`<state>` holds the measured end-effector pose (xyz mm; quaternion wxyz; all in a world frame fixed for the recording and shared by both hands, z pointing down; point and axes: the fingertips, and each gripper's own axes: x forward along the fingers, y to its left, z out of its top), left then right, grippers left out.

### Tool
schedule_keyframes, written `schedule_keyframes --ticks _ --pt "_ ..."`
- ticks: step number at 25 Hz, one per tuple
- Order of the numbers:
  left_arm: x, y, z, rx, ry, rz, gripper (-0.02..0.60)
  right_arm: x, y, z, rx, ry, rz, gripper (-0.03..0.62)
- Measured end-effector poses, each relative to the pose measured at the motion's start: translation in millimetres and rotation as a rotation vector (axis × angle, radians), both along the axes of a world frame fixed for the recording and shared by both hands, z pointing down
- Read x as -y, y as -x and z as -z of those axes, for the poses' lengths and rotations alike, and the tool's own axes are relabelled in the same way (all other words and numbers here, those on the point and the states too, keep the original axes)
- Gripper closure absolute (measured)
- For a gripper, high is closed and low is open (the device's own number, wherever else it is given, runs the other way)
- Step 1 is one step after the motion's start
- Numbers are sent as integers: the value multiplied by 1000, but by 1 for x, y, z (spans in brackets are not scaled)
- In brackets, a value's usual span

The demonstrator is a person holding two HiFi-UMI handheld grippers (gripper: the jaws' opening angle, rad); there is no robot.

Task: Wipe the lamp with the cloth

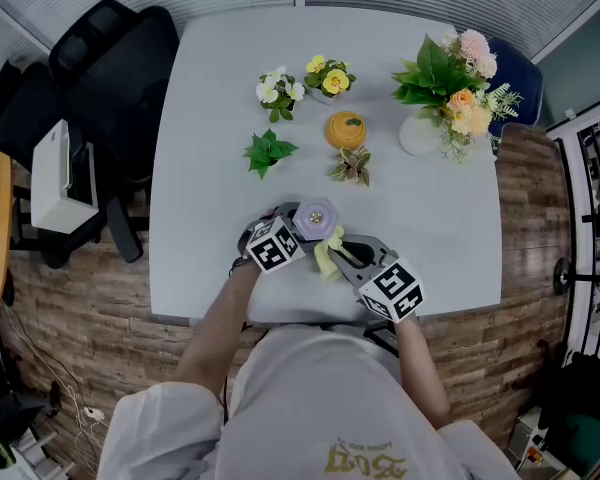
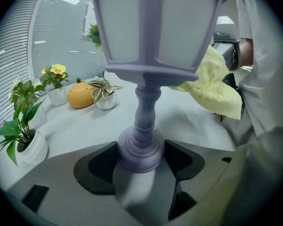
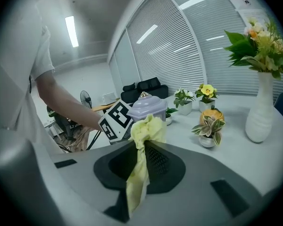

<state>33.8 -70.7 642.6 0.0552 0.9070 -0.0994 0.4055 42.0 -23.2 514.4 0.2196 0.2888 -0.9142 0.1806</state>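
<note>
Clamping lamp base [image 2: 139, 155] in left claw [image 2: 141, 147], right claw [image 3: 143, 149] pinching cloth [image 3: 148, 128]

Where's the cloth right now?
In the head view the yellow cloth sits near the front edge of the table, pinched in the right gripper against the right side of the purple lamp; the left gripper clamps its base.

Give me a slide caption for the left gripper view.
Left gripper clamps the purple lamp by its base; yellow cloth meets its shade.
</note>
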Motion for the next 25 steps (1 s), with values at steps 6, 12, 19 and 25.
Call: schedule_keyframes --ticks 6,12,19,25 --pt "0 0 0 0 2 -2 255 -5 5 -1 -27 -11 37 546" --pt "-1 0 1 0 1 -2 255 -10 13 -2 -56 -23 78 546" --pt "-1 0 0 1 0 -4 255 -10 25 -1 -66 -33 111 546" --pt "-1 1 0 1 1 -4 255 -7 33 -1 -74 -35 130 546"
